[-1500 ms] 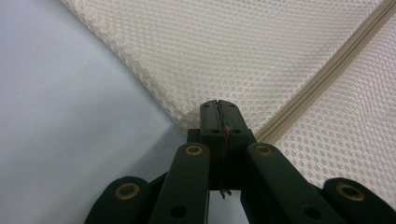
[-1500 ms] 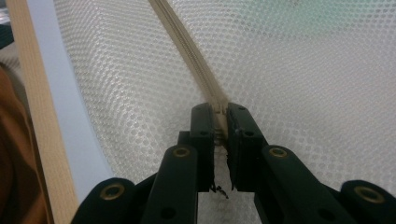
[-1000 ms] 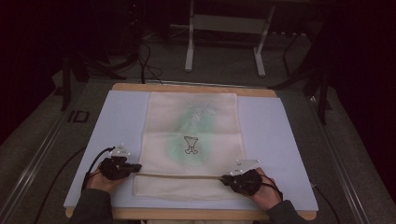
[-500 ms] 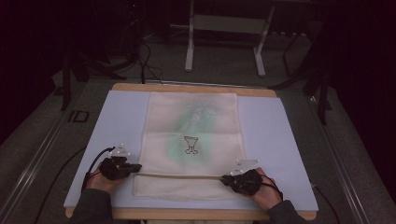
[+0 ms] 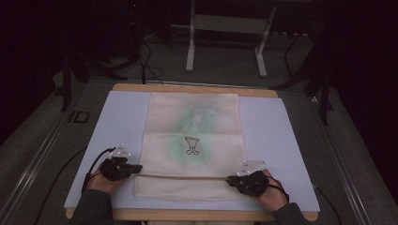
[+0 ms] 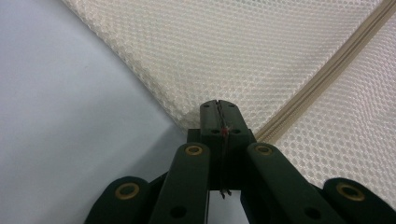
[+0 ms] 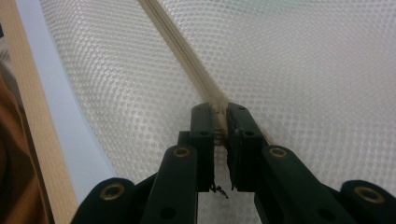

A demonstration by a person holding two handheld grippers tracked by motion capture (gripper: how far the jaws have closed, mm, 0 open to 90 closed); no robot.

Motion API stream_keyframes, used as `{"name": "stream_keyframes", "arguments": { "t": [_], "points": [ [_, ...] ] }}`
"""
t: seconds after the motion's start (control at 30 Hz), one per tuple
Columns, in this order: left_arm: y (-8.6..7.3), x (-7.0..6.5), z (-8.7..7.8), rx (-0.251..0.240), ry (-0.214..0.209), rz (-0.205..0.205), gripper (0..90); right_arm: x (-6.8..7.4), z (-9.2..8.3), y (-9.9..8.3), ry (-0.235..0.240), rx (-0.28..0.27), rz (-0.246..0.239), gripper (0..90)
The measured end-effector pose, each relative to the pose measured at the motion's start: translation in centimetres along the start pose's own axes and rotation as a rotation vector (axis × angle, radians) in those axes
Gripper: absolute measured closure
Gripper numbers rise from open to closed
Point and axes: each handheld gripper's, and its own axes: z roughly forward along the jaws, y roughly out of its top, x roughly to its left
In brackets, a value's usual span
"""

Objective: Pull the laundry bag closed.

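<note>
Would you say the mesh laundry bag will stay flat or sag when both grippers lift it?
The mesh laundry bag will probably sag: thin netting, lying limp. It looks light. The left gripper and right gripper, clamped by the zipper, likely won't slip.

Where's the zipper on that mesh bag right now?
In the high view, the zipper runs across the near part of the cream mesh bag, stretched between the left gripper and right gripper, below the small printed figure.

You see a dim high view, its surroundings sinking into black; the counter [image 5: 117, 122] catches soft overhead light, while both close-ups stay bright and slightly soft
</note>
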Motion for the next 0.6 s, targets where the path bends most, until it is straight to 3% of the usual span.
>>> {"name": "stream_keyframes", "arguments": {
  "t": [0.6],
  "points": [
    [0.0, -0.02, 0.0, 0.001, 0.001, -0.002, 89.7, -0.57, -0.83, -0.79, -0.015, -0.002, 0.017, 82.2]
  ]
}}
